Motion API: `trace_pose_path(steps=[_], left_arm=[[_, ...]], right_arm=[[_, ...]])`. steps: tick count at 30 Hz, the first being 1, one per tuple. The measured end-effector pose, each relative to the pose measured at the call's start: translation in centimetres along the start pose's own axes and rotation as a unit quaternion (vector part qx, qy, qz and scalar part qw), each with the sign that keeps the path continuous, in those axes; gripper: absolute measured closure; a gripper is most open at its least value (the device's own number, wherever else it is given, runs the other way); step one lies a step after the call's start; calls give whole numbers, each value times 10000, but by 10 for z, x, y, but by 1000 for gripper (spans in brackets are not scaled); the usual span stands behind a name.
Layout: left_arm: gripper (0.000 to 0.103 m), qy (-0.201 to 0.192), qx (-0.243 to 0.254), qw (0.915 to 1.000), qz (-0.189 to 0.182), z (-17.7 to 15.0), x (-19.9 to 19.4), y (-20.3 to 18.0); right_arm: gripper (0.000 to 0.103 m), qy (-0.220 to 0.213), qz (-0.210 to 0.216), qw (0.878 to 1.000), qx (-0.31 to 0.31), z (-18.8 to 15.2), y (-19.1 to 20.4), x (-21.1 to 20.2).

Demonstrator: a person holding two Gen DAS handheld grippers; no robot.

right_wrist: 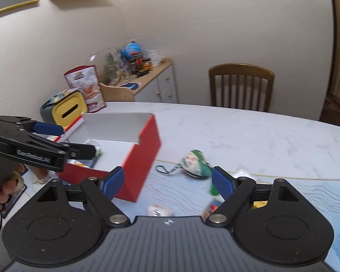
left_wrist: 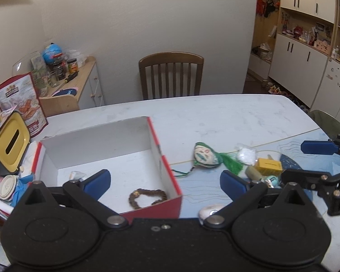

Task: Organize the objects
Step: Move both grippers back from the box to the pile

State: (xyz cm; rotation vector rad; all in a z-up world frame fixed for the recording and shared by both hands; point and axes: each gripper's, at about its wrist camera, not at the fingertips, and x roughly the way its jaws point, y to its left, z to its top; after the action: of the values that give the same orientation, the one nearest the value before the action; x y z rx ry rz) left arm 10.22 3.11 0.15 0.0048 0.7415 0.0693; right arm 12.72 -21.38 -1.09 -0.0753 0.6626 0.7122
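Observation:
A red box (left_wrist: 167, 174) with a white inside stands on the table and holds a brown bead bracelet (left_wrist: 147, 198) and a small clear packet (left_wrist: 77, 175). My left gripper (left_wrist: 165, 182) hangs open over the box's near right corner, nothing between its fingers. To the right lie a painted mask ornament (left_wrist: 206, 156) with a green tassel, a white packet (left_wrist: 246, 155), a yellow box (left_wrist: 269, 165) and a white oval object (left_wrist: 209, 210). My right gripper (right_wrist: 168, 182) is open and empty, just short of the ornament (right_wrist: 193, 164) and right of the box (right_wrist: 142, 158).
A yellow-lidded tissue holder (left_wrist: 10, 142) and a red snack bag (left_wrist: 20, 104) stand left of the box. A wooden chair (left_wrist: 171, 77) sits behind the table. A blue patterned mat (right_wrist: 306, 195) covers the near right. A hand (right_wrist: 0, 195) holds the left gripper's handle.

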Motion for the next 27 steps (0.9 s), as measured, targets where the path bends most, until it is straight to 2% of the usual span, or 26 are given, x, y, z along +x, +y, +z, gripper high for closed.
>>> trace_pose_path(steps=[12, 22, 27], left_arm=[[1, 115, 20, 9999, -95, -17, 13, -38], [1, 730, 14, 9972, -187, -54, 45, -72], [1, 1073, -117, 9941, -106, -75, 62, -81]], right_arm=[[18, 237, -540, 9981, 191, -40, -69, -13], [18, 501, -815, 9949, 331, -65, -109, -3], [18, 676, -750, 9941, 395, -76, -119, 8]])
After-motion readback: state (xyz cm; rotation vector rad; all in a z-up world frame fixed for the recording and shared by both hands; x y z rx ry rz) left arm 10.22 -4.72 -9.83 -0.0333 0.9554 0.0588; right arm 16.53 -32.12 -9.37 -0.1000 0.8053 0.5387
